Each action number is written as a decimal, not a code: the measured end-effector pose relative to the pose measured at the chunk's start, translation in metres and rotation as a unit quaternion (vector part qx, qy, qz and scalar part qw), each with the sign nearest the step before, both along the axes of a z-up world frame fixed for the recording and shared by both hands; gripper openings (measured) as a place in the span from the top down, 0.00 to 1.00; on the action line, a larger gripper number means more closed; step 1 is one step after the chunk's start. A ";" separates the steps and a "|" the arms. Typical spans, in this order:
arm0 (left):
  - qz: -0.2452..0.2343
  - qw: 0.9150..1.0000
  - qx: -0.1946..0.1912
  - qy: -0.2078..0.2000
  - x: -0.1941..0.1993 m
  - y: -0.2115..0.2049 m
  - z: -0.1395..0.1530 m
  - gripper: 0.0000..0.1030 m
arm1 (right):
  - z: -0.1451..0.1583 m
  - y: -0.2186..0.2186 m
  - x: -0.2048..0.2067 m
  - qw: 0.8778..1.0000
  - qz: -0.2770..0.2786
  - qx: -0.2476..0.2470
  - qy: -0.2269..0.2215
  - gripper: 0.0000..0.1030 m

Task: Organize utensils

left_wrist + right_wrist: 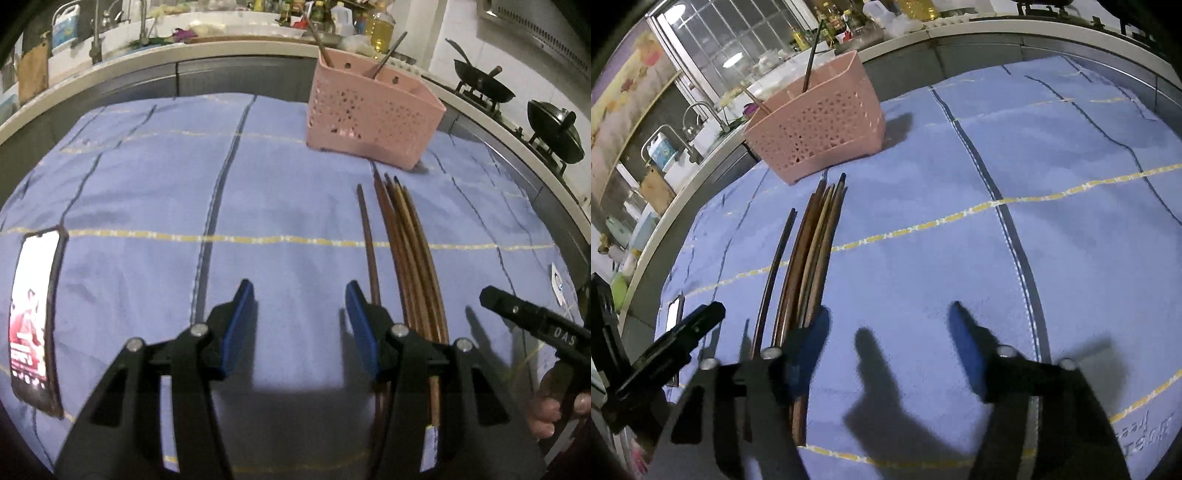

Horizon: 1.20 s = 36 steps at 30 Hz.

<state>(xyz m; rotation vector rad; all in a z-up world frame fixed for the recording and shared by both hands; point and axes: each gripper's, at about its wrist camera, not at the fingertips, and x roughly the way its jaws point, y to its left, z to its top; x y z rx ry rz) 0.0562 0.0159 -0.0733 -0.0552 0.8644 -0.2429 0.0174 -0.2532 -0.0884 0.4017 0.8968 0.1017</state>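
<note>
- Chopsticks [402,251] lie in a loose bundle on the blue cloth [166,177], tips toward the pink basket [373,122]; one darker stick [369,251] lies just apart on the bundle's left.
- Basket stands upright beyond the tips, near but apparently not touching them. Two utensils already lean inside it.
- Step in hand, judged: closing in for a pickup from the bundle.
- To do it well: straddle a stick across its length near the handle end, come down until the pads flank it, then close; taking the loose outer stick first avoids dragging its neighbours.
- Left gripper [299,325]: fingers about half open, nothing between them, only cloth; right finger [360,325] overlaps the loose stick in view, contact unclear.
- Right gripper [886,347]: jaws partly open, empty; left finger [809,347] sits over the bundle's near ends, touching or not cannot be told.
- Phone [35,321] lies at the cloth's left edge, well apart.
</note>
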 end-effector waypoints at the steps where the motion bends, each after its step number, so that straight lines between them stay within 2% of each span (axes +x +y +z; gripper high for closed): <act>1: 0.000 1.000 0.001 0.001 0.000 0.000 0.000 0.52 | -0.001 0.001 -0.002 1.000 -0.003 0.000 -0.003 0.46; 5: -0.001 1.000 0.001 0.007 0.000 0.001 -0.004 0.52 | 0.001 0.000 -0.006 0.999 -0.023 -0.016 -0.017 0.47; 9: -0.004 1.000 -0.010 0.014 0.002 0.004 -0.005 0.52 | 0.000 0.006 0.000 0.999 -0.001 -0.035 -0.010 0.47; 13: -0.015 0.999 -0.025 0.023 0.005 0.002 -0.007 0.52 | -0.003 0.022 0.004 0.998 0.052 -0.029 0.008 0.63; 16: -0.026 0.999 -0.032 0.024 0.005 -0.003 -0.005 0.52 | -0.004 0.036 0.003 0.995 0.080 -0.053 0.006 0.71; 20: -0.041 0.998 -0.030 0.022 0.003 -0.012 -0.004 0.52 | -0.004 0.048 0.004 0.993 0.103 -0.060 0.006 0.74; 26: -0.052 0.998 0.013 0.015 0.002 -0.031 -0.008 0.52 | -0.002 0.070 0.006 0.985 0.127 -0.119 -0.015 0.75; 30: -0.052 0.997 0.054 0.005 0.003 -0.043 -0.012 0.52 | -0.003 0.074 0.007 0.982 0.130 -0.133 -0.021 0.76; 33: -0.056 0.996 0.062 0.003 0.005 -0.046 -0.014 0.52 | -0.004 0.073 0.008 0.983 0.127 -0.127 -0.019 0.77; 36: -0.053 0.994 0.091 -0.007 0.007 -0.055 -0.016 0.52 | -0.003 0.078 0.007 0.980 0.134 -0.144 -0.024 0.82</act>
